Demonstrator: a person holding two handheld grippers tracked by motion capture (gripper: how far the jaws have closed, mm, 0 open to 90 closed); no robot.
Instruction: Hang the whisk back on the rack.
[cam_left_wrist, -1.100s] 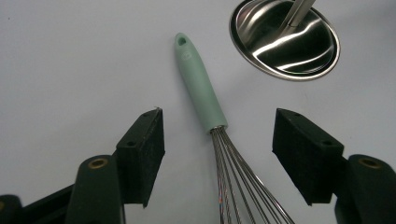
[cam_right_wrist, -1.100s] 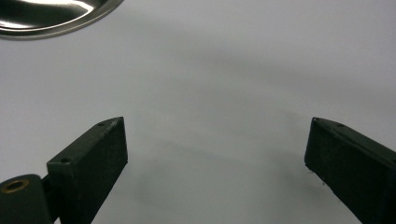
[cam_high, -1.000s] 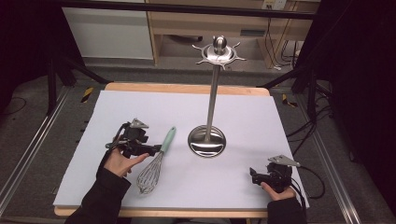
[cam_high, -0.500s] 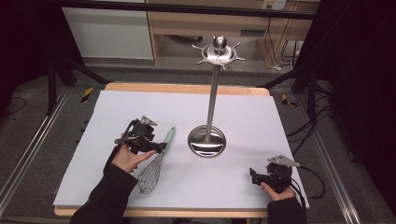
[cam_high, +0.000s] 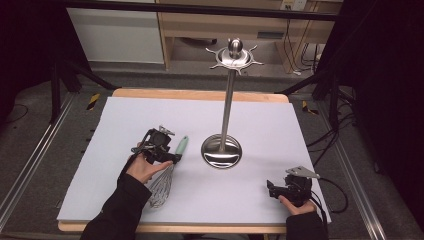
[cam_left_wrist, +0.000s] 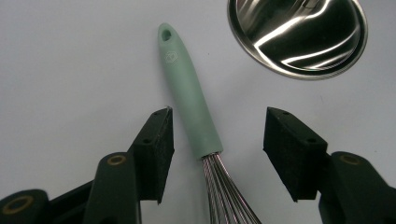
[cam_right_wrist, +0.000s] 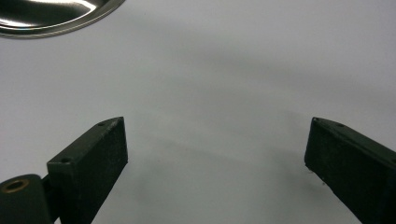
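Note:
A whisk with a mint-green handle (cam_high: 180, 145) (cam_left_wrist: 189, 94) and wire loops (cam_high: 160, 187) lies on the white sheet, left of centre. My left gripper (cam_high: 169, 156) (cam_left_wrist: 217, 144) hovers over the lower end of the handle, open, one jaw on each side and neither touching it. A steel utensil stand (cam_high: 227, 90) with a round dished base (cam_high: 221, 151) (cam_left_wrist: 299, 35) and a hooked crown (cam_high: 234, 54) rises at the table's middle. My right gripper (cam_high: 274, 190) (cam_right_wrist: 215, 163) rests near the front right, open over bare sheet.
The white sheet (cam_high: 150, 115) covers a wooden table whose edge (cam_high: 200, 93) shows at the back. Cables (cam_high: 335, 190) trail off the right side. Shelving and black frame legs stand beyond the table.
My left gripper has moved right, from beside the whisk to over its handle, and now straddles it. The right gripper has stayed put.

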